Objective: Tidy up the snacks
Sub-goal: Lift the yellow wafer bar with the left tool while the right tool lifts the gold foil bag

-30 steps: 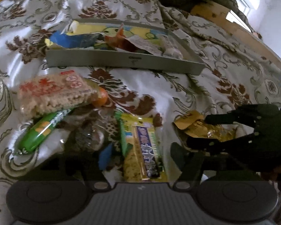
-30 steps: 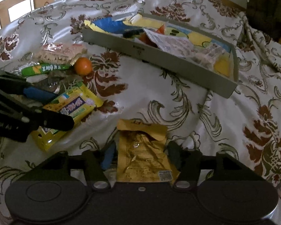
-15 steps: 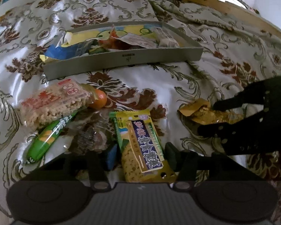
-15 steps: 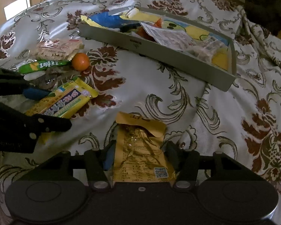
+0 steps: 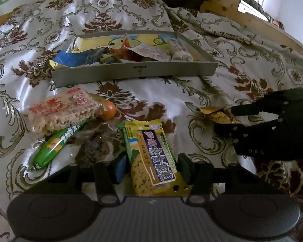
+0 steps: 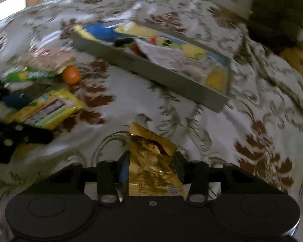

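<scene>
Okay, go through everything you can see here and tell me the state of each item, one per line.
Left gripper: closed on the yellow cracker pack.
Right gripper: jaws closing, gold packet between them.
Grey tray: on the bedspread, holding several snacks.
Rice cake pack: sealed, outside tray.
Green sausage stick: sealed, outside tray.
Orange: whole, outside tray.

One grey tray [image 5: 131, 73] lay on the bed, with several wrappers heaped inside, too jumbled to count. Outside it were six loose items: one yellow biscuit pack [image 5: 151, 157], one gold foil packet [image 6: 151, 161], one rice-cake pack [image 5: 62, 109], one green sausage stick [image 5: 54, 145], one clear-wrapped dark snack [image 5: 95, 147] and one small orange [image 5: 108, 111]. Two grippers were in view.
</scene>
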The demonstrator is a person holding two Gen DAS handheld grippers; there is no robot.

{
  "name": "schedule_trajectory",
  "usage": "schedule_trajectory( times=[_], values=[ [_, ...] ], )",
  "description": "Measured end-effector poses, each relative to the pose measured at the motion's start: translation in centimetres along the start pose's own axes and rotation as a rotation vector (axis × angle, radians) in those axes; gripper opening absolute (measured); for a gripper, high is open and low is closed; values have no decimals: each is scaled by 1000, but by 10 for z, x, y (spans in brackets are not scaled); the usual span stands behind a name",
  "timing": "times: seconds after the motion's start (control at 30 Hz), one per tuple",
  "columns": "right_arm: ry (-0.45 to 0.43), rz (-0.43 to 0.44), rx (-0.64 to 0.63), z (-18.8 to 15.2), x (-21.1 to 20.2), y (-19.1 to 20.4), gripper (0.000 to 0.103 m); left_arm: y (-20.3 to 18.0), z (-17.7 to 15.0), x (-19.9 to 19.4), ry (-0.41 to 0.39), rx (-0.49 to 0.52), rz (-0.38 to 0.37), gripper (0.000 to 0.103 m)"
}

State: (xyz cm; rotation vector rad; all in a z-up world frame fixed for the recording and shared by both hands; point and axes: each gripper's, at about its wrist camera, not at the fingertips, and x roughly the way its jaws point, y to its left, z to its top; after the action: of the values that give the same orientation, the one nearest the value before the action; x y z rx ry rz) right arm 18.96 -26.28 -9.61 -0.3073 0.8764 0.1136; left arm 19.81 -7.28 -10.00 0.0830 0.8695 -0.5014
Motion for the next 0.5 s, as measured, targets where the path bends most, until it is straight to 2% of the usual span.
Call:
schedule_trajectory(
  times=[0.17,0.27,0.43,0.5],
  values=[
    [66,37,124,-4,16,-19,66,0,-1,2,1,4,-8,58],
    [86,70,201,-5,20,-28,68,0,-1,3,0,9,-12,58],
    [114,89,240,-4,20,-29,70,1,-1,4,1,6,-21,58],
    [123,90,248,-4,18,-28,66,1,-1,3,-1,3,-23,58]
  ],
)
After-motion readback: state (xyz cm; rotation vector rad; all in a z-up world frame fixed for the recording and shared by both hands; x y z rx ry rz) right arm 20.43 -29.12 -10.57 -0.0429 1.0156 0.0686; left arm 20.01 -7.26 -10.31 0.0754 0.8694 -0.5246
